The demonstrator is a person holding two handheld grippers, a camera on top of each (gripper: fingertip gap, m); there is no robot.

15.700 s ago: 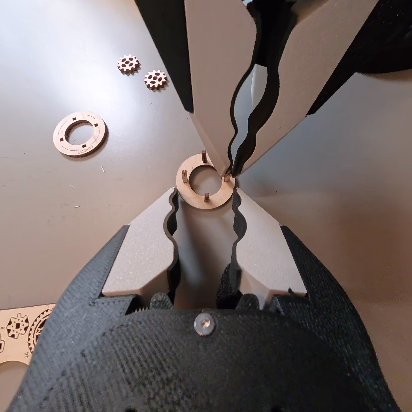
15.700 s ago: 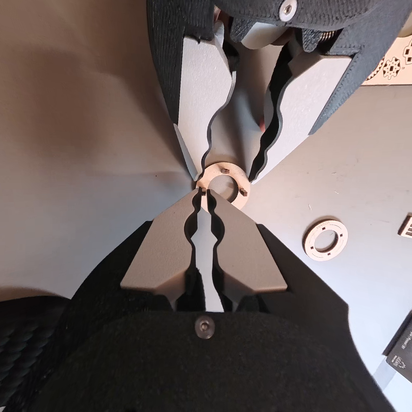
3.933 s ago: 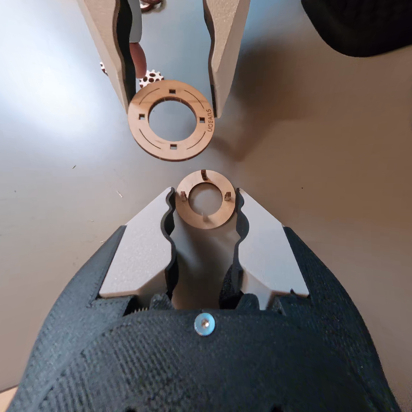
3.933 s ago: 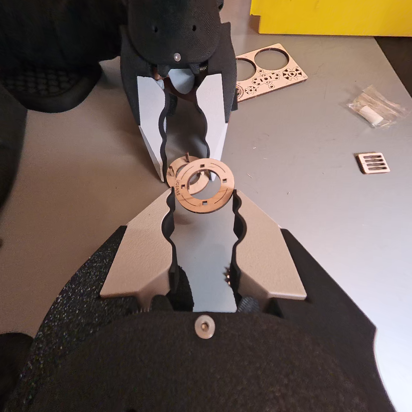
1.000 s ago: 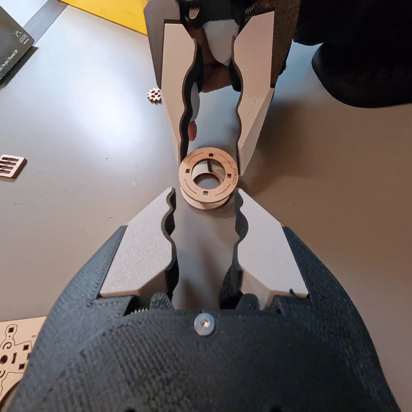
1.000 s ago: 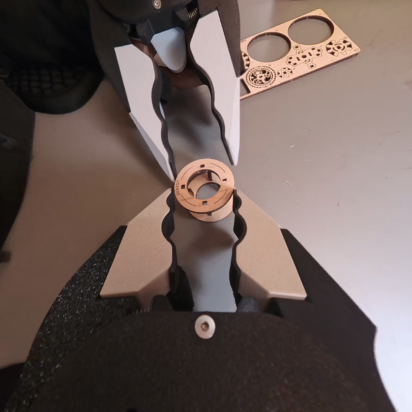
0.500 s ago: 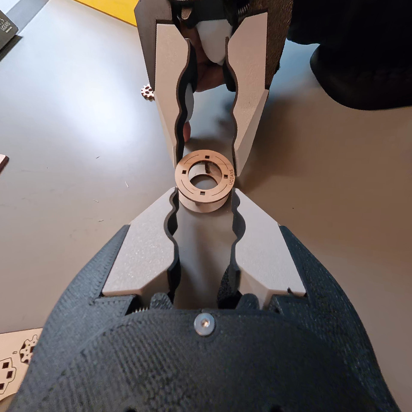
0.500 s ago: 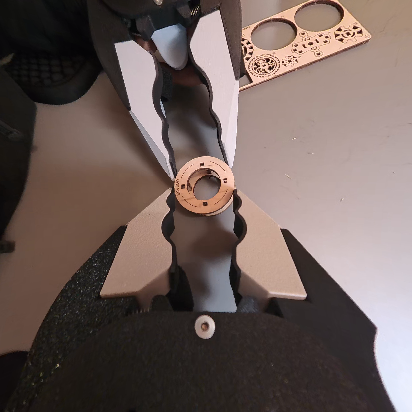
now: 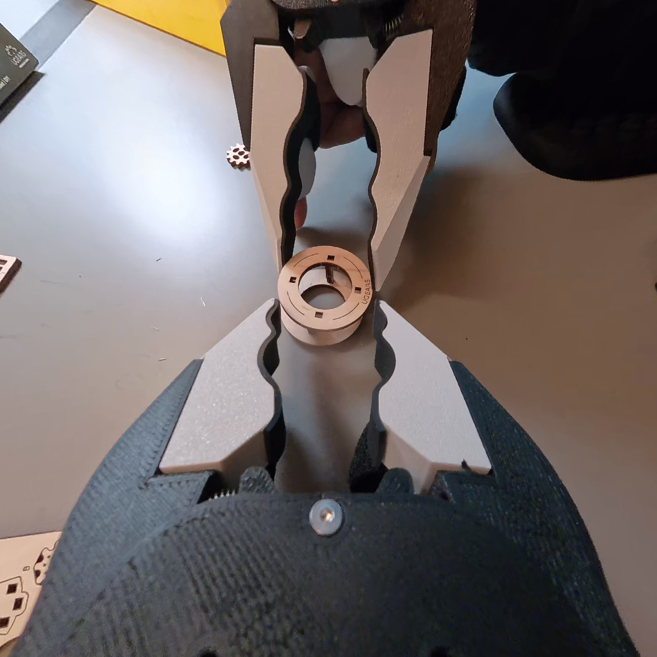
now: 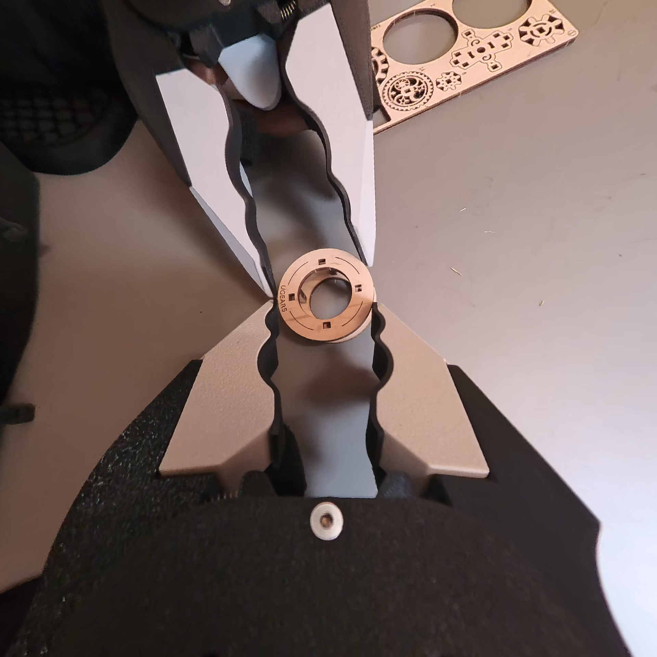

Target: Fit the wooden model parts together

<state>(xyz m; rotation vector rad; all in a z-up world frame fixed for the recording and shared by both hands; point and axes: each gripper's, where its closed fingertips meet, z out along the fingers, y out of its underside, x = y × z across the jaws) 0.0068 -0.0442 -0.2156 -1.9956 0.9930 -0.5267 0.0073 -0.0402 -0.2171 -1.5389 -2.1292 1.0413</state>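
Both tongs spread: left tongs and right tongs flank the wooden spool; pinch its rims evenly, squarely.

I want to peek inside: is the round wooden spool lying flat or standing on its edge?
Lying flat. The wooden spool rests on the grey table, its hole facing up.

A yellow sheet and a black card lie on the grey table.

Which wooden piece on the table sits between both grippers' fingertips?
The double-ring spool, at the tips of the left gripper and right gripper. The small gear and cut-out sheet lie off to the side.
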